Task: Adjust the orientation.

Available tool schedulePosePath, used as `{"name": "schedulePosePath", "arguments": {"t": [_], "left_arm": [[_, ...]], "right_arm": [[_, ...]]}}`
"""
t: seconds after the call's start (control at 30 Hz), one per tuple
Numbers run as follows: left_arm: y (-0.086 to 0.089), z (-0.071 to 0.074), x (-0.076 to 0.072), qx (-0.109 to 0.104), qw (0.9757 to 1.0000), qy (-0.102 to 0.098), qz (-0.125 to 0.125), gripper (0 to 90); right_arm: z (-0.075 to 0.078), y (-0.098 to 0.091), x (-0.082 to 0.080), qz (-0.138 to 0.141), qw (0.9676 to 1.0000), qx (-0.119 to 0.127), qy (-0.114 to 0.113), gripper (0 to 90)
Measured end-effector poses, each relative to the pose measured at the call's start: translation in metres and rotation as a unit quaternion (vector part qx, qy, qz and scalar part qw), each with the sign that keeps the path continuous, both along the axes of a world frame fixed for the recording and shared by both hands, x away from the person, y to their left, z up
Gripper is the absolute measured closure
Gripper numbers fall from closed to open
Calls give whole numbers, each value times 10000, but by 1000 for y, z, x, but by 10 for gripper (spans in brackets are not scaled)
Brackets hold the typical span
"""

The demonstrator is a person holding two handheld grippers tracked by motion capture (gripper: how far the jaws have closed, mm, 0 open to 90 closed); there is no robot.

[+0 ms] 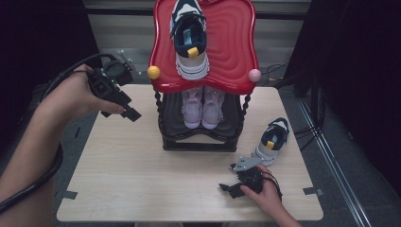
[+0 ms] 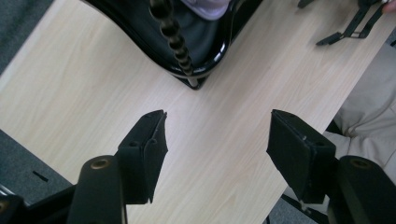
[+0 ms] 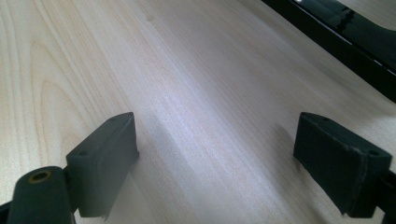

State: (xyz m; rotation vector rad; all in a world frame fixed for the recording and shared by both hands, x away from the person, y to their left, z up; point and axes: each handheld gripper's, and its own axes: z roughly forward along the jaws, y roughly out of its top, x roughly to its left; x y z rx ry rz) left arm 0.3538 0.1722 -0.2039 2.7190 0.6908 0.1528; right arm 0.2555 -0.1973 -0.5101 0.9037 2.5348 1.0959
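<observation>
Nearest the person, the right tool lies low on the wooden bench, held by the right hand. In the right gripper view its jaws stand well apart with bare wood between them. Just beyond that hand, near the bench's right edge, a navy and white sneaker rests on the bench, apart from the tool.

Further back on the left, the left hand holds the left tool above the bench, angled down toward the rack. Its jaws are apart and empty, with the rack's corner and beaded post ahead of them.

The black rack stands at the middle of the bench. A pair of pale lilac shoes sits on its lower shelf. On the red top tray rests a second navy and white sneaker, farthest away.
</observation>
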Motion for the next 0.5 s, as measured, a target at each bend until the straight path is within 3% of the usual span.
{"name": "schedulePosePath", "arguments": {"t": [0.13, 0.5], "left_arm": [[3, -17, -1, 67, 9999, 89, -43, 368], [7, -72, -4, -168, 9994, 280, -98, 356]], "right_arm": [[0, 0, 0, -8, 10000, 11, 2, 128], [0, 0, 0, -4, 10000, 12, -9, 128]]}}
